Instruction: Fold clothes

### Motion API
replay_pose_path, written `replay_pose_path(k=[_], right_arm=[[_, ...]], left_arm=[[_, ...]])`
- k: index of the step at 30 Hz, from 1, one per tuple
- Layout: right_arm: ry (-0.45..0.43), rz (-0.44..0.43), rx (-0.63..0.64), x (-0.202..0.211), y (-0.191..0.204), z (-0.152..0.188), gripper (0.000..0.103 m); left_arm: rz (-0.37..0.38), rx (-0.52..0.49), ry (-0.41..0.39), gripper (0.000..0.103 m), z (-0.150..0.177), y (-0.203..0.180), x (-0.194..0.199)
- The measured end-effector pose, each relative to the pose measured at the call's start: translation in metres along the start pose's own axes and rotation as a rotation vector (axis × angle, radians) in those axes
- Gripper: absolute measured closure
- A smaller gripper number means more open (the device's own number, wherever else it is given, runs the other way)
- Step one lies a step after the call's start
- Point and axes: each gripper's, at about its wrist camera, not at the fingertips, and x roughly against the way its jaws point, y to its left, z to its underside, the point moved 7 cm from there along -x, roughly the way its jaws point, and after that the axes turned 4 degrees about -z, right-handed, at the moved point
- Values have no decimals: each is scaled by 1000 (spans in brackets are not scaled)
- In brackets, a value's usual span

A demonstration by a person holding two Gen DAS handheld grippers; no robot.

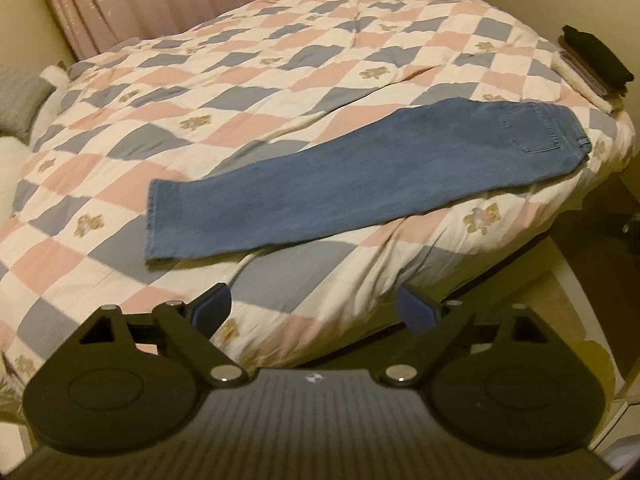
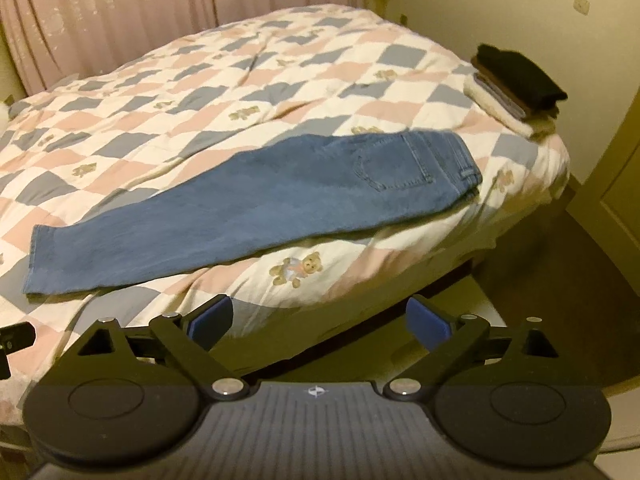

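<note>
A pair of blue jeans (image 1: 340,184) lies flat on the bed, folded lengthwise with one leg over the other, waistband to the right and hems to the left. In the right wrist view the jeans (image 2: 248,208) stretch the same way, with a back pocket showing near the waist. My left gripper (image 1: 314,310) hangs open above the bed's near edge, short of the hems, with nothing between its blue pads. My right gripper (image 2: 318,322) is open too, empty, hovering over the bed's near corner.
The bed carries a checked pink, grey and white quilt (image 1: 248,80) with teddy bears. A stack of folded clothes (image 2: 516,84), dark on top, sits at the far right corner. Pink curtains (image 2: 140,12) hang behind. Floor (image 2: 552,300) lies right of the bed.
</note>
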Motion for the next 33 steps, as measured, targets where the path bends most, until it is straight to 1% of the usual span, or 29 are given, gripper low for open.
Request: replay_pose_path(k=[4,8,12,18,22,24,29,33], right_arm=[[-12,-20,35,8,7,-3,5],[-16,-44,64,10,5,-7,4],[-12,-41,69,9,-14,-9,4],[-3,-37,67,5,-43,-10,4],[2,-34,66,2,-62,-11,4],[5,-33,65,1,-72,-11,4],[20,-51,80,-10,-79,-13,4],[26,-67,90,-19,-76,-17,4]], left_arm=[[-23,29,14,15,7,4,6],[-49,39,30,15,8,-5,6],[-50,34,52,13,5,-28,3],[-36,6,35,10,-3,-68,6],[-43,11,39,10,-6,-81,2],[-48,21,43,10,-6,-85,1],[-59,48,50,10,-5,-84,-1],[-23,86,35,9,-4,-72,-7]])
